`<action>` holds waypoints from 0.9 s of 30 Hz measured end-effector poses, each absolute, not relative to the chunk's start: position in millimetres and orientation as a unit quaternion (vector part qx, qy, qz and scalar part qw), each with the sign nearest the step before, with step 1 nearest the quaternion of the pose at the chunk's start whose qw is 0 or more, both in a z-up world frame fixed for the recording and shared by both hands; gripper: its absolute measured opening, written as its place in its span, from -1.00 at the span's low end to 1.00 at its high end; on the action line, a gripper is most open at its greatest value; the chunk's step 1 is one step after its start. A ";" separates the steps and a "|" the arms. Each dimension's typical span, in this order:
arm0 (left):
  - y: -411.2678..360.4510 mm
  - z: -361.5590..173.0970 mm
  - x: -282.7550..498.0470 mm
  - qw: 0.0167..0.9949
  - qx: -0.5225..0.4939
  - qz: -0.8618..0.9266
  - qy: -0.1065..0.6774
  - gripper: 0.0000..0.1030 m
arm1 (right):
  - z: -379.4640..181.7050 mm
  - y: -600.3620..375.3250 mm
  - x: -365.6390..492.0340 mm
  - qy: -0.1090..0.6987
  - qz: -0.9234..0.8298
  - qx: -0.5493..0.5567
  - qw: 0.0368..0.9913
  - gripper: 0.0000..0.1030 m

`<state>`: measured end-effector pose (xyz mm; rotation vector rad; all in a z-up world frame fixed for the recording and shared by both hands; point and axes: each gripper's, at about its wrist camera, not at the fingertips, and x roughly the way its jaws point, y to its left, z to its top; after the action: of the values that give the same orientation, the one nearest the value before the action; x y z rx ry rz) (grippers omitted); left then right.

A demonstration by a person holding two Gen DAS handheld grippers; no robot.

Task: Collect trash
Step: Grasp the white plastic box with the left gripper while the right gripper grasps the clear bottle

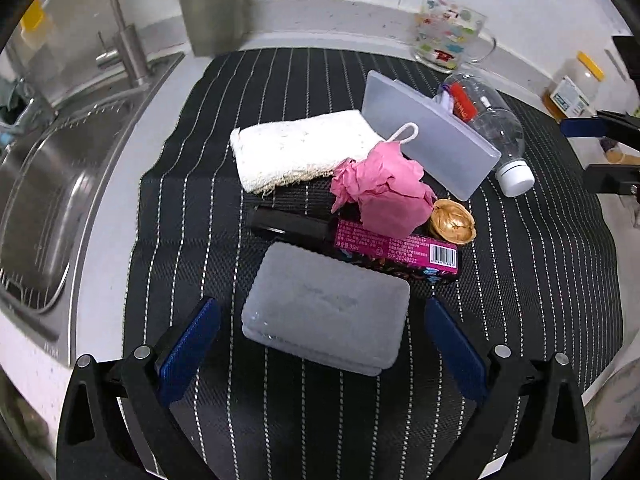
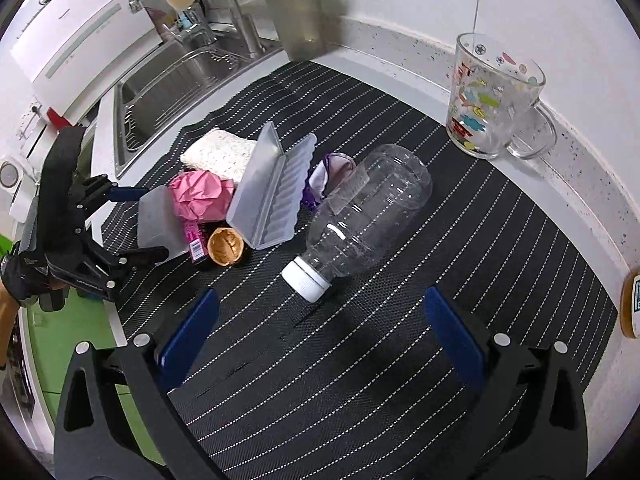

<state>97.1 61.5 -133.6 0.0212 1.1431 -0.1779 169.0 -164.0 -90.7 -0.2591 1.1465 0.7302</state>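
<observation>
On the striped mat (image 1: pixel 520 280), left wrist view: the left gripper (image 1: pixel 320 340) has its jaws spread wide with nothing in them, a frosted grey box (image 1: pixel 326 312) lying between the pads, untouched. Beyond it sit the trash items: a crumpled pink paper (image 1: pixel 384 188), judged light and soft, to be pinched across its bulk; a pink carton (image 1: pixel 396 246), stiff, to be taken across its narrow sides; a gold foil cup (image 1: pixel 454 222), easily crushed.

Right wrist view: the right gripper (image 2: pixel 320 332) is likewise wide open and empty, well short of the plastic bottle (image 2: pixel 368 216) lying on its side, cap (image 2: pixel 306 278) nearest. The bottle looks empty, light, slippery; grip the body near the neck
</observation>
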 end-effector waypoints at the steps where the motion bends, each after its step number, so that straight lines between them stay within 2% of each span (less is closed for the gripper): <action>1: 62.1 -133.4 96.9 0.839 0.010 -0.086 0.537 0.89 | -91.3 -164.1 169.8 0.530 0.335 -0.119 0.770 0.94; 2: 62.9 -133.3 96.4 0.841 0.009 -0.088 0.534 0.88 | -92.0 -164.4 170.5 0.531 0.332 -0.117 0.771 0.94; 5: 65.9 -135.2 95.8 0.841 -0.001 -0.095 0.533 0.47 | -94.1 -164.9 172.2 0.534 0.325 -0.113 0.772 0.94; 9: 68.1 -135.8 94.6 0.842 -0.017 -0.099 0.530 0.33 | -95.5 -164.6 173.8 0.536 0.321 -0.110 0.773 0.94; 21: 67.8 -104.1 65.4 0.856 -0.070 -0.055 0.510 0.29 | -116.8 -162.4 196.1 0.563 0.277 -0.068 0.775 0.94; 27: 69.3 -88.7 53.4 0.863 -0.087 -0.040 0.497 0.29 | -125.9 -165.5 222.6 0.578 0.242 -0.005 0.779 0.94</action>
<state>53.4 69.3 -88.7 -0.1821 1.0419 -0.0835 222.6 -165.5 -125.9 -0.0098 1.2500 0.5233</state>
